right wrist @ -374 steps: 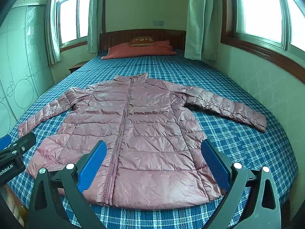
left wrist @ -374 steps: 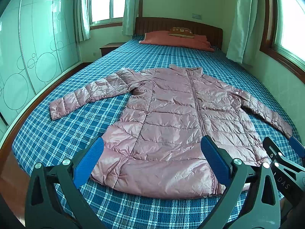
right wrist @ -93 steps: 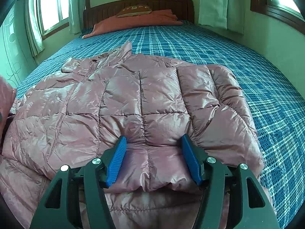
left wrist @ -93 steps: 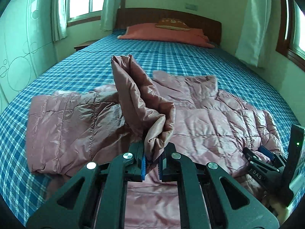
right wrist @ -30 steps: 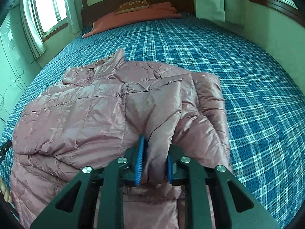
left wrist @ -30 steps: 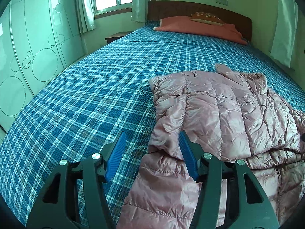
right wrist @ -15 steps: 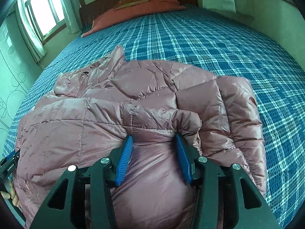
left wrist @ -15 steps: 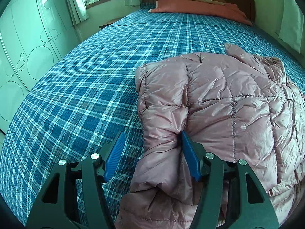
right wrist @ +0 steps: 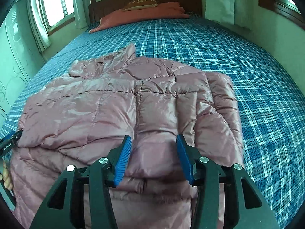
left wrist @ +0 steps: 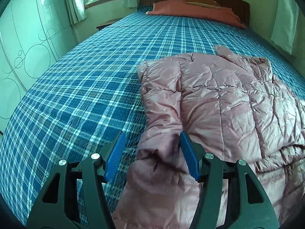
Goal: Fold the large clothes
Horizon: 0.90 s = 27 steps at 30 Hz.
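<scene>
- On the blue plaid bedspread (left wrist: 80, 95), a pink puffer jacket (right wrist: 106, 103) lies folded.
- Left gripper (left wrist: 152, 152): jaws apart, straddling the jacket's edge, gripping nothing.
- Right gripper (right wrist: 153, 156): jaws opening over the jacket, gripping nothing.

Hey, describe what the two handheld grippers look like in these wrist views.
The left gripper and the right gripper look alike: black plastic frames with triangular cut-outs, round silver bolt heads at the pivots, and jaws lined with ribbed blue pads. At the right view's left edge, the other gripper's black body carries small white lettering, too small to read.
</scene>
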### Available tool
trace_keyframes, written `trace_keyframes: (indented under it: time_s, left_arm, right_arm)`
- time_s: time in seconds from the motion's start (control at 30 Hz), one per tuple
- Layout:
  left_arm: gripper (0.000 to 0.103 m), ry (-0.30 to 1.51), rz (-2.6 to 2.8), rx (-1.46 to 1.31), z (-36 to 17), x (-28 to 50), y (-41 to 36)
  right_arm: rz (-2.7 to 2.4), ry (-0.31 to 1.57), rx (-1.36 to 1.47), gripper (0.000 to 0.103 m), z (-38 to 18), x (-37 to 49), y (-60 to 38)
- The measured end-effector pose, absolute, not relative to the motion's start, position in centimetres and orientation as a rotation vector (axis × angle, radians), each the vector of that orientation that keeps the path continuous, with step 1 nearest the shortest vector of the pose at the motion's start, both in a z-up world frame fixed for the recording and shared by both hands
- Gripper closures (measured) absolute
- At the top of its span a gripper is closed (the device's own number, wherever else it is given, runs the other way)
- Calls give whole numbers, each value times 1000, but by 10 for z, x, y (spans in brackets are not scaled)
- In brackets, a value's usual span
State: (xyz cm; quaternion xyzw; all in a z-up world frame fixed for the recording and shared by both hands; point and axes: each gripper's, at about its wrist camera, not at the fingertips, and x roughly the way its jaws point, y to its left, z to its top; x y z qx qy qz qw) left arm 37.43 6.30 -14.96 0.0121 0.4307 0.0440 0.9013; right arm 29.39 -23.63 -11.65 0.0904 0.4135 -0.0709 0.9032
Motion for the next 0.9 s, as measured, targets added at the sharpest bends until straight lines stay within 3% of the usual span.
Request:
trace_keyframes:
  time_s: [0.07, 0.57, 0.9]
  left_arm:
    - [43, 887, 97, -5, -143, 352, 78]
    - [43, 993, 167, -337, -145, 130, 178]
    - [43, 1006, 133, -620, -159, 44, 187]
  right_arm:
    - [-151, 850, 208, 49, -112, 265, -242]
    - [-314, 872, 447, 48, -128, 22, -286]
    - [-303, 831, 600, 48, -147, -51, -275]
